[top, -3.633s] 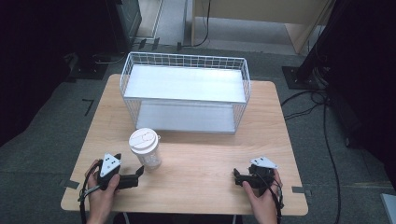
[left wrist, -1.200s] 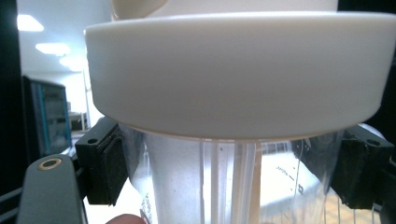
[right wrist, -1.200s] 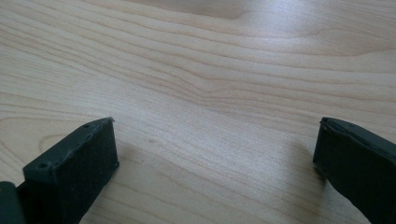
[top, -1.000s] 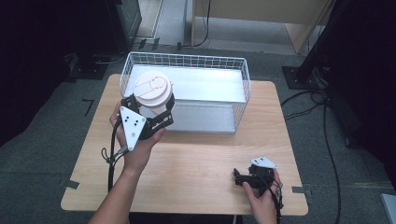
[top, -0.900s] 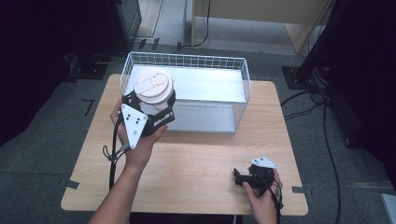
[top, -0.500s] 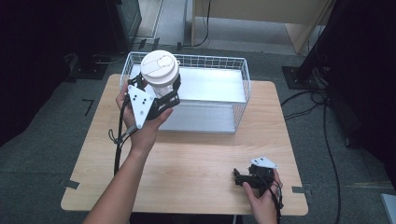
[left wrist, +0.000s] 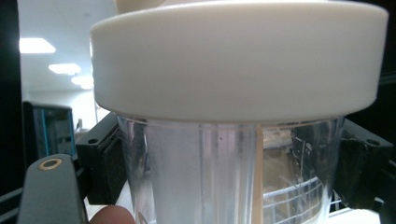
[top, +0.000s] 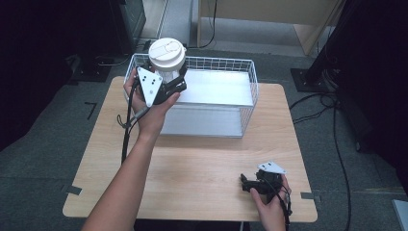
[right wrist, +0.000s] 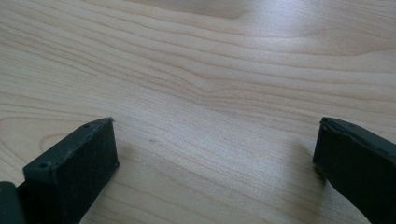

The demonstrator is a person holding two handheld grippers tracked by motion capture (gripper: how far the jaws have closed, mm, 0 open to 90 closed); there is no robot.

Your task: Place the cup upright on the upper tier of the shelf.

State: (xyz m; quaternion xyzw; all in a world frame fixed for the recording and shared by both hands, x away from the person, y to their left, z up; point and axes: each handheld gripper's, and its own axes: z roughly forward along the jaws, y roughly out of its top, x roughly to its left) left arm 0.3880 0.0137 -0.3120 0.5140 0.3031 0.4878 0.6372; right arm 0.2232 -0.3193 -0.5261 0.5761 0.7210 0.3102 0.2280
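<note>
Over the wooden table [top: 192,168], I am holding the lidded clear plastic cup [top: 167,60] clamped in my left gripper [top: 169,83] above the wire basket [top: 250,96]'s near-left corner; the slick wall could be slipping, or clipping the rim. My right gripper [top: 244,184] is resting open, empty.

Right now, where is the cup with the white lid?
In the high view the cup is up in the air at the left, clamped in the left gripper, above the near-left corner of the wire basket.
</note>
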